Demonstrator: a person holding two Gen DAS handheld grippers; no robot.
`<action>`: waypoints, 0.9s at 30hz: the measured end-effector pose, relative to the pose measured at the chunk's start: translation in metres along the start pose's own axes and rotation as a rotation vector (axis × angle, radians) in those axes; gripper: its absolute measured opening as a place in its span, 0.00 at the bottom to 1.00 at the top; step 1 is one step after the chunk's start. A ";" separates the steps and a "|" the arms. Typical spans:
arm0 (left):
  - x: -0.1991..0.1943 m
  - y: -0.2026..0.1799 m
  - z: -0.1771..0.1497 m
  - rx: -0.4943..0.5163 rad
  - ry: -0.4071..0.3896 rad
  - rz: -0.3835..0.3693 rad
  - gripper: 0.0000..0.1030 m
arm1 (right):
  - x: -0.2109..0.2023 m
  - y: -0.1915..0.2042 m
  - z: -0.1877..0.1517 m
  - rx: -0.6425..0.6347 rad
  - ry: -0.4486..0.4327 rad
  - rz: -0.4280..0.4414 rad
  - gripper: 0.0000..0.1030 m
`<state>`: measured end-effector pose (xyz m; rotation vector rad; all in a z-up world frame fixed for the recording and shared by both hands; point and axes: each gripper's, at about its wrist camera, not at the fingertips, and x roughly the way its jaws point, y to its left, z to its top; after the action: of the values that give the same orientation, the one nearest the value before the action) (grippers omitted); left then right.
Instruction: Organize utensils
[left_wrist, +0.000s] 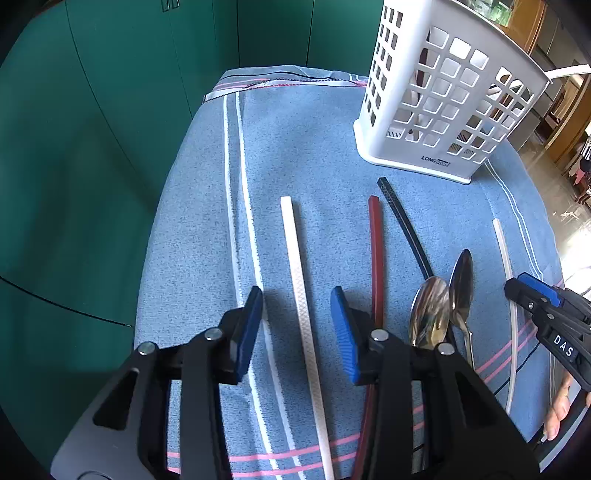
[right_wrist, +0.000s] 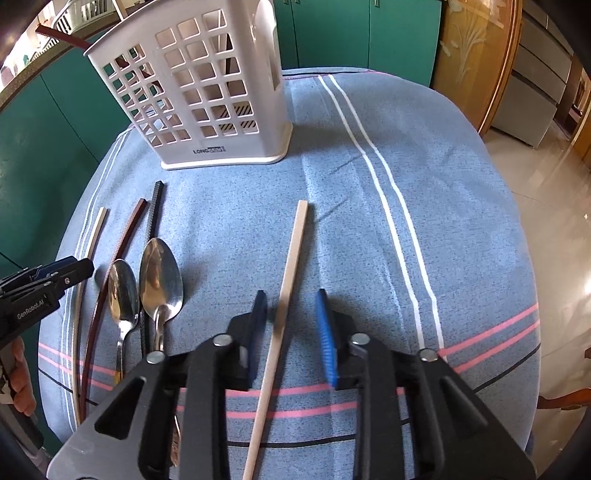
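Observation:
My left gripper (left_wrist: 297, 295) is open, its jaws on either side of a white chopstick (left_wrist: 299, 280) lying on the blue cloth. Right of it lie a red chopstick (left_wrist: 376, 254), a black chopstick (left_wrist: 404, 225) and two steel spoons (left_wrist: 430, 310). My right gripper (right_wrist: 291, 299) is open, straddling another pale chopstick (right_wrist: 290, 266). The white slotted utensil holder (right_wrist: 207, 92) stands at the back, with a dark red chopstick (right_wrist: 62, 35) in it. The holder also shows in the left wrist view (left_wrist: 443, 103).
A blue striped cloth (right_wrist: 369, 240) covers the small table, whose edges drop off on all sides. Green cabinet doors (left_wrist: 92, 147) stand behind and left. A wooden door frame (right_wrist: 476, 55) and tiled floor lie to the right.

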<state>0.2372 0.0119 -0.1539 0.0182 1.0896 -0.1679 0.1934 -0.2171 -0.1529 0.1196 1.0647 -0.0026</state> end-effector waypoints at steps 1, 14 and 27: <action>0.000 0.000 0.000 -0.001 0.000 0.000 0.38 | 0.000 -0.001 0.001 -0.002 0.000 -0.001 0.28; -0.010 0.012 0.011 -0.001 -0.011 -0.044 0.43 | 0.007 0.008 0.011 -0.040 0.023 -0.043 0.29; 0.021 0.003 0.054 0.028 0.053 -0.049 0.43 | 0.008 0.006 0.021 -0.047 0.036 -0.050 0.31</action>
<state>0.2946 0.0068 -0.1471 0.0213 1.1412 -0.2275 0.2162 -0.2123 -0.1494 0.0503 1.1025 -0.0206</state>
